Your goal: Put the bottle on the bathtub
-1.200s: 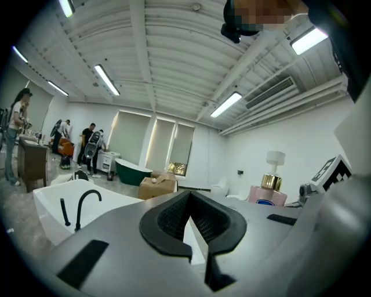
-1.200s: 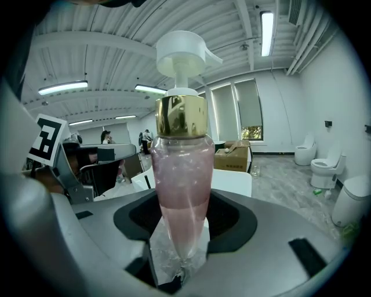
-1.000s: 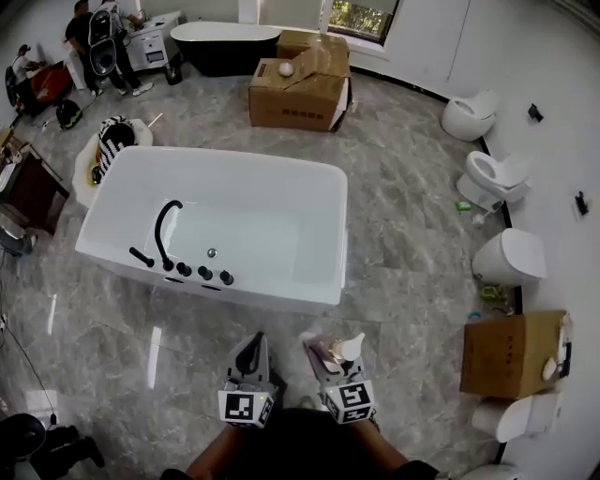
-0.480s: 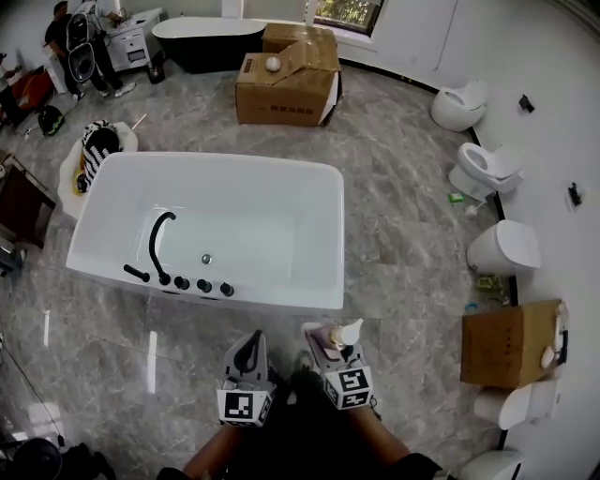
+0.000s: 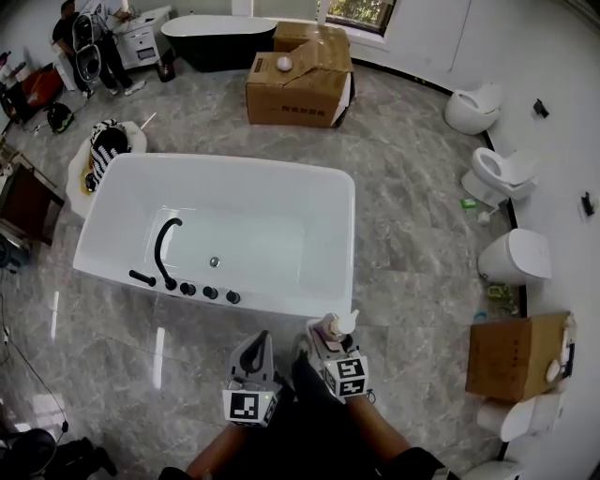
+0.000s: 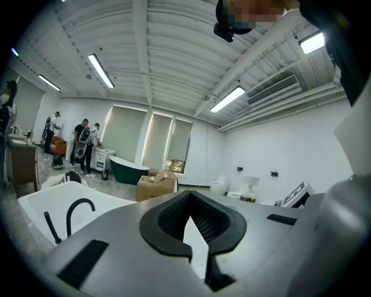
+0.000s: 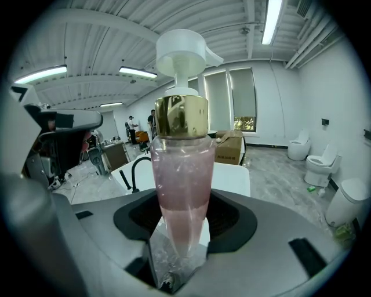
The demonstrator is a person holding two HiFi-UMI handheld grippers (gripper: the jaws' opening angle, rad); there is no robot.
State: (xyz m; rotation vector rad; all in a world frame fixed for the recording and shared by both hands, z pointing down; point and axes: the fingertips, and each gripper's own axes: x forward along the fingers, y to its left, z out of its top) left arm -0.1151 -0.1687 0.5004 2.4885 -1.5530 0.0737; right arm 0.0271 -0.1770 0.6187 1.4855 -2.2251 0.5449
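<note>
Right claw pinching the pink bottle; bottle base lost between the pads. Left claw pressed together, empty. Bathtub near; far rim partly blocked in gripper views.

1. Floor: grey marble-look tile, glossy.
2. Walls white. Window in the far wall, greenery outside.
3. Ceiling white and ribbed, strip lights on.
4. Three white toilets in a row along the right wall.
5. Dark tub at the far wall, open cardboard box beside it. Second box near the right wall.
6. People by a white cabinet, far left corner.
</note>
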